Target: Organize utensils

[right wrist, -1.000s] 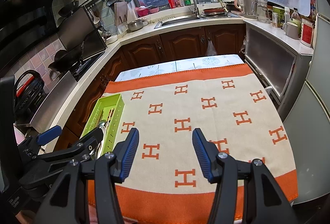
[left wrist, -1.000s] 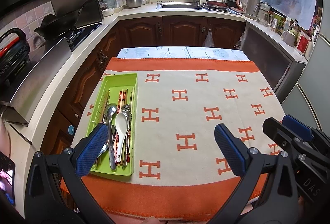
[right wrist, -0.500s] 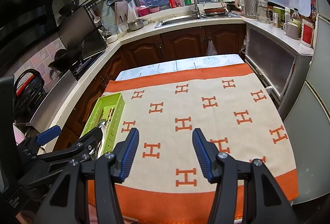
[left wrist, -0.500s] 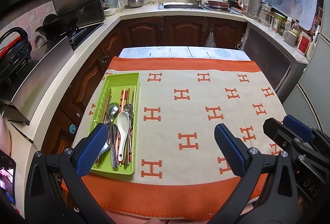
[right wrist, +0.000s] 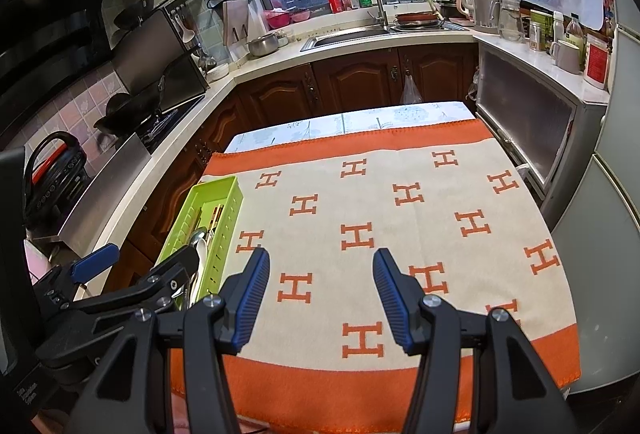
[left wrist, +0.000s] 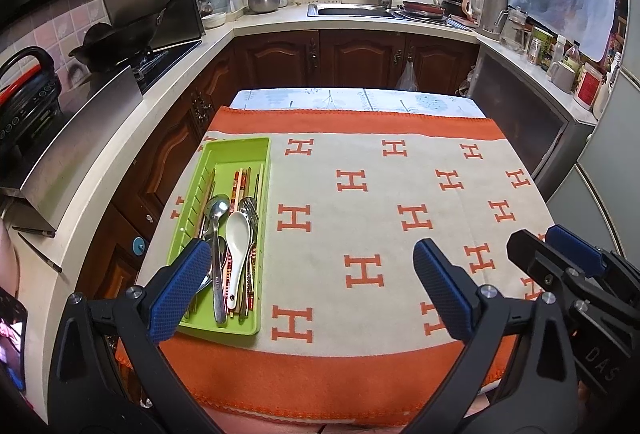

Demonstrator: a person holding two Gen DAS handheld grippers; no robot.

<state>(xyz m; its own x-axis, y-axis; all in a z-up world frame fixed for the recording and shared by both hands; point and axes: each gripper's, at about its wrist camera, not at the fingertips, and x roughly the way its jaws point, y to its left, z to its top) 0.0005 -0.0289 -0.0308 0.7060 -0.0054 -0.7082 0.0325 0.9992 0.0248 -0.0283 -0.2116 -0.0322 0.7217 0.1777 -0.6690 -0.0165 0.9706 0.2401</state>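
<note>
Utensils [left wrist: 234, 234] piled in green tray [left wrist: 240, 150] (left edge); both tongs [left wrist: 308, 290] [right wrist: 320, 294] apart, empty.

Home kitchen, sink [left wrist: 352, 10] under window, wok [left wrist: 116, 42] on stove, wooden cabinets [left wrist: 360, 60]

A cream cloth [left wrist: 360, 218] with orange H motifs and broad orange borders covers the bench, whose far edge shows a pale blue-and-white floral print [left wrist: 352, 99]. At the left edge lies a lime-green tray [left wrist: 236, 150] holding a white spoon [left wrist: 237, 234], silver spoons [left wrist: 218, 206] and red-and-brown chopsticks [left wrist: 239, 182]. Both grippers, left [left wrist: 308, 286] and right [right wrist: 320, 294], are black with blue textured pads [left wrist: 438, 282]. Cabinets [left wrist: 360, 58] behind are dark brown wood.
</note>
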